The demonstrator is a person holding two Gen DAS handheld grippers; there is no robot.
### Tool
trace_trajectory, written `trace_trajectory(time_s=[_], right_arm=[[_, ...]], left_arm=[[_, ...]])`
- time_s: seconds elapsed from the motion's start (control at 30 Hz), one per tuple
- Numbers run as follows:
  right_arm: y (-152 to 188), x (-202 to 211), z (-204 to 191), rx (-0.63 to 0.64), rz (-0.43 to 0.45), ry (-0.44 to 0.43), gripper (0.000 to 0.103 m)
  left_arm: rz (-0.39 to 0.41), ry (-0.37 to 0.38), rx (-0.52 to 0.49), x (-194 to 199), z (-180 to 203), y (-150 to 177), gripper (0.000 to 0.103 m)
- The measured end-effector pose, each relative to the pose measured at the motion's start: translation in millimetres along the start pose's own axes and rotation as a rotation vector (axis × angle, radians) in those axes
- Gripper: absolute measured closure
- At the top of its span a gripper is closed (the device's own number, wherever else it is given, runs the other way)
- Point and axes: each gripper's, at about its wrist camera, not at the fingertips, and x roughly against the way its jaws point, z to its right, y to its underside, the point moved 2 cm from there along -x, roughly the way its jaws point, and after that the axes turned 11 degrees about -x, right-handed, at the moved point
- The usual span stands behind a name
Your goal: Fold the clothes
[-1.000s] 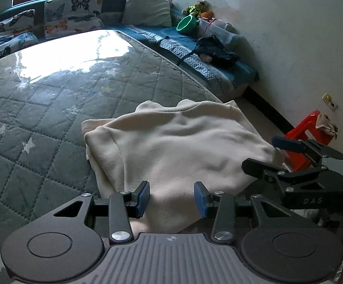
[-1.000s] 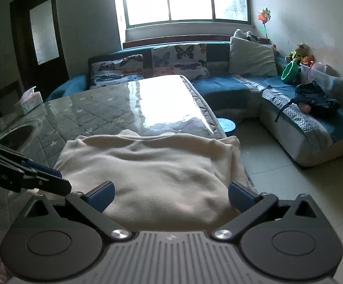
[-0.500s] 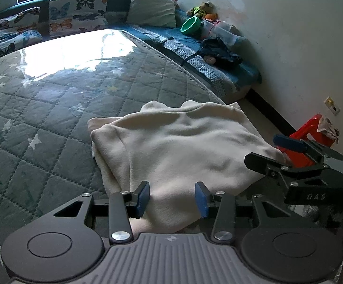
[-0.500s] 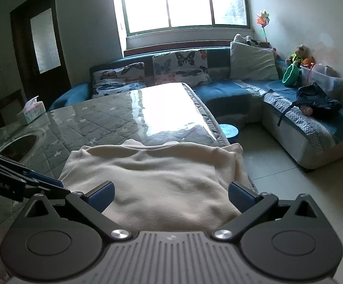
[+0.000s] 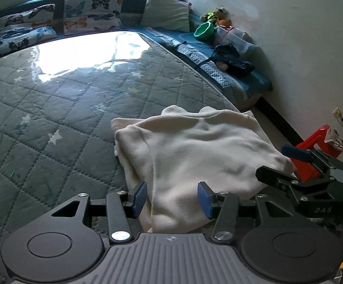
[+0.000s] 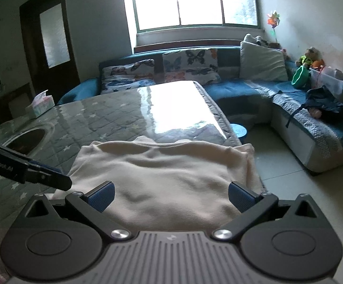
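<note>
The left black two-finger gripper (image 5: 172, 198) is showing blue rubber fingertip pads (image 5: 139, 195), silver pivot screws and a ribbed grey housing; the right black two-finger gripper (image 6: 170, 196) is displaying identical parts.

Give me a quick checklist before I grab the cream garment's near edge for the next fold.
1. Left gripper open: ok.
2. Right gripper open, wider than the left: ok.
3. Cream garment free of both grippers: ok.
4. Garment fully on the quilted table: not ok, its right edge hangs over the side.
5. Layers lying flat: cannot tell, some wrinkles show.
6. Near edge visible: not ok, hidden behind the grippers.
</note>
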Motion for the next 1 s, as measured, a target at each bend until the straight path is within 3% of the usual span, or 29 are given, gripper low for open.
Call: trace_trajectory(time_s=[0.67, 1.0], right_arm=[[9, 3, -14, 0.027, -0.028, -0.029, 0.000], [11, 2, -16, 0.025, -0.035, -0.031, 0.000]], left_arm=[[-0.028, -0.032, 0.025, 11, -7, 23, 0.036], [-0.080, -0.060, -0.005, 13, -5, 37, 0.019]])
